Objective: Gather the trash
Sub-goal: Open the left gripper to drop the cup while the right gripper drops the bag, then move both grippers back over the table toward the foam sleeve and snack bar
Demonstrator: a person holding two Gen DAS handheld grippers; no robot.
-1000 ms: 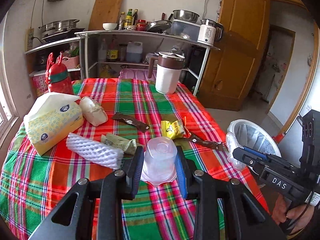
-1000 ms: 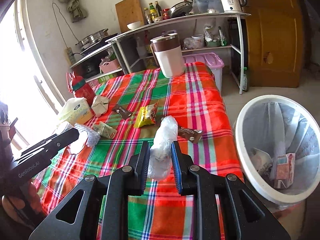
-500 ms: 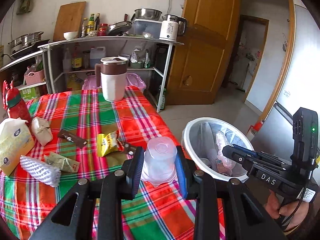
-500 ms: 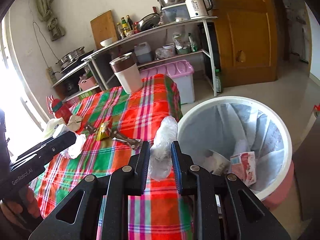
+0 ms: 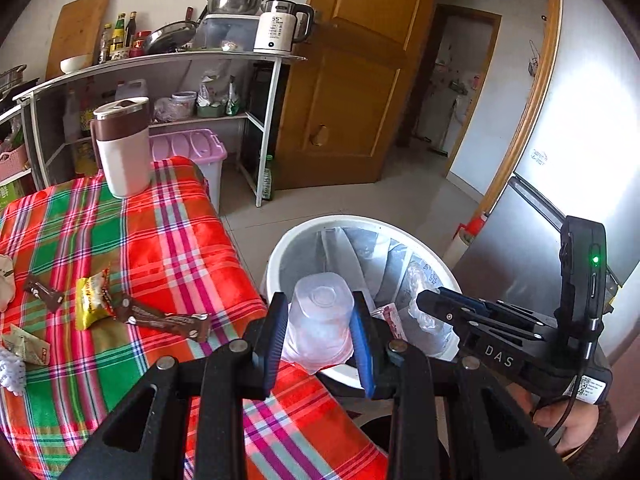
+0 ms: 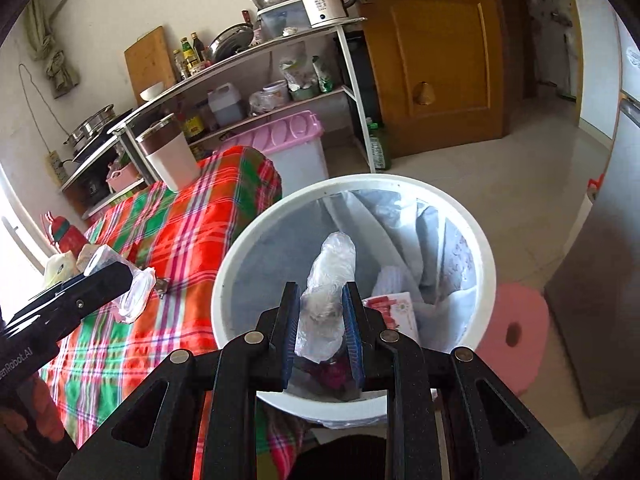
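My left gripper is shut on a clear plastic cup, held upside down at the near rim of the white trash bin. My right gripper is shut on a crumpled clear plastic bag and holds it over the open white trash bin, which has a liner and some trash inside. The right gripper also shows in the left wrist view, over the bin. A yellow snack wrapper, a brown wrapper and a paper scrap lie on the plaid tablecloth.
A white and brown jug stands at the table's far edge. A metal shelf rack with kitchenware lines the wall, with a pink-lidded box below. A pink stool stands right of the bin. A fridge is at right.
Both grippers have swung right from over the table to the trash bin, each still holding its item. The bag now hangs over the bin's opening.
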